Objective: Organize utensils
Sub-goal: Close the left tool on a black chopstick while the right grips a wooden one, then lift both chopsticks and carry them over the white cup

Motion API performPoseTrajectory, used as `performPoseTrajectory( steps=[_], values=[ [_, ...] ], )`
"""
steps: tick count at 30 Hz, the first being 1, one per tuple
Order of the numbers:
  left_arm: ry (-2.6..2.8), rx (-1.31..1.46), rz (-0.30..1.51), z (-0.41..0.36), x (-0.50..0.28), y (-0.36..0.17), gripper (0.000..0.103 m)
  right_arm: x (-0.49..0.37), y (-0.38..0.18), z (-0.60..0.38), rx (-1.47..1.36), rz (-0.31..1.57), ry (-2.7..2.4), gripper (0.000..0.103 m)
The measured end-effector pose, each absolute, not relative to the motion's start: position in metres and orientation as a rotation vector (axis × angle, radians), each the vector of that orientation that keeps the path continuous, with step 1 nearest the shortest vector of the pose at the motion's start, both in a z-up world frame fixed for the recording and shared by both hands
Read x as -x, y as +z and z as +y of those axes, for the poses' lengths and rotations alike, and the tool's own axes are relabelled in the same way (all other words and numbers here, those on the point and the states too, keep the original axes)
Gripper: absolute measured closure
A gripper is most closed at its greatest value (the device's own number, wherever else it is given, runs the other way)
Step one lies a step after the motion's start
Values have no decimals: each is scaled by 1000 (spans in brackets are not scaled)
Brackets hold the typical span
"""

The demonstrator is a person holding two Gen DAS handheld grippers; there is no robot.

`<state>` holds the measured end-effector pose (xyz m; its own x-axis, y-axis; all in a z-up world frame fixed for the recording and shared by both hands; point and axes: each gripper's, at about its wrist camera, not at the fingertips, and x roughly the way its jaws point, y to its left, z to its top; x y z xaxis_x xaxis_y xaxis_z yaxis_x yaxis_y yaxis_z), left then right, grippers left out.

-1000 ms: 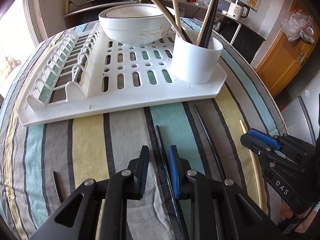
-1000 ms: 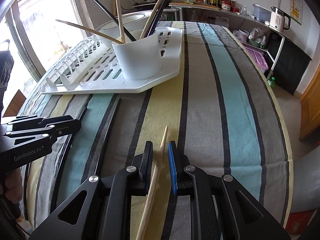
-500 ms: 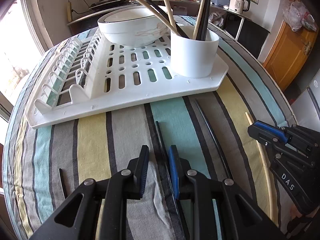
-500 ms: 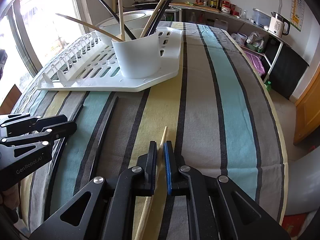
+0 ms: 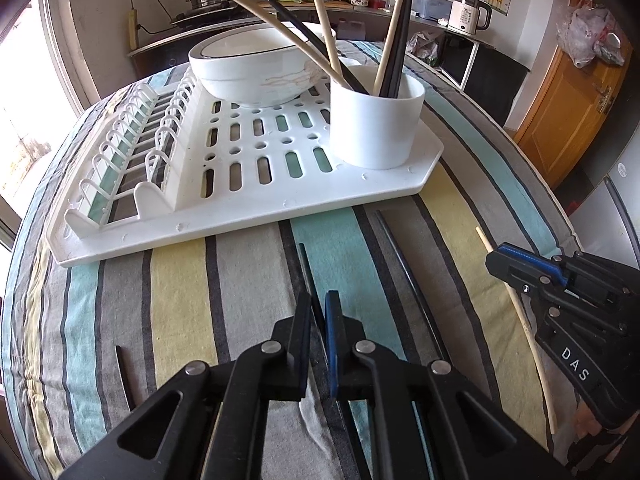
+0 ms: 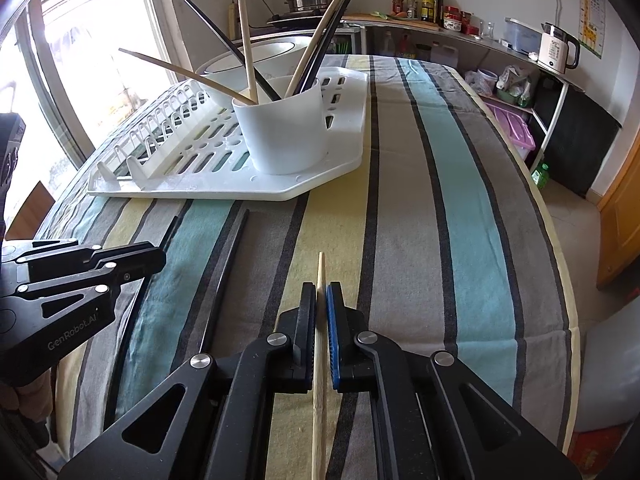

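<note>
A white cup (image 5: 376, 124) stands on the white drying rack (image 5: 240, 208) and holds several wooden and black chopsticks; it also shows in the right wrist view (image 6: 284, 136). My left gripper (image 5: 318, 300) is shut on a black chopstick (image 5: 306, 268) that lies on the striped cloth. My right gripper (image 6: 321, 292) is shut on a wooden chopstick (image 6: 319, 364), also seen in the left wrist view (image 5: 520, 320). Another black chopstick (image 5: 404, 276) lies on the cloth between the two grippers.
A white bowl (image 5: 256, 68) sits on the rack behind the cup. A short dark stick (image 5: 124, 376) lies on the cloth at the left. The table edge (image 6: 560, 280) drops off to the right. A kitchen counter with a kettle (image 6: 554, 48) stands behind.
Both grippers have closed: the left onto the black chopstick, the right onto the wooden chopstick. Both cameras have risen a little.
</note>
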<state>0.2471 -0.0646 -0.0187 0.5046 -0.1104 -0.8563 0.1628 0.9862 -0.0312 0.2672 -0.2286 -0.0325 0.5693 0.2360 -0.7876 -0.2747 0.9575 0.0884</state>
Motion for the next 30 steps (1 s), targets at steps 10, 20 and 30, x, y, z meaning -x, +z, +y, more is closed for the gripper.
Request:
performPoseTrajectory(
  steps=[10, 20, 30],
  values=[
    [-196, -12, 931, -51, -239, 25, 96, -257, 5, -238, -6, 814, 322, 98],
    [-241, 10, 771, -40, -211, 87, 97, -230, 48, -248, -38, 681, 337, 98],
    [-278, 7, 674, -31, -167, 109, 98, -194, 64, -259, -42, 606, 339, 98]
  ],
)
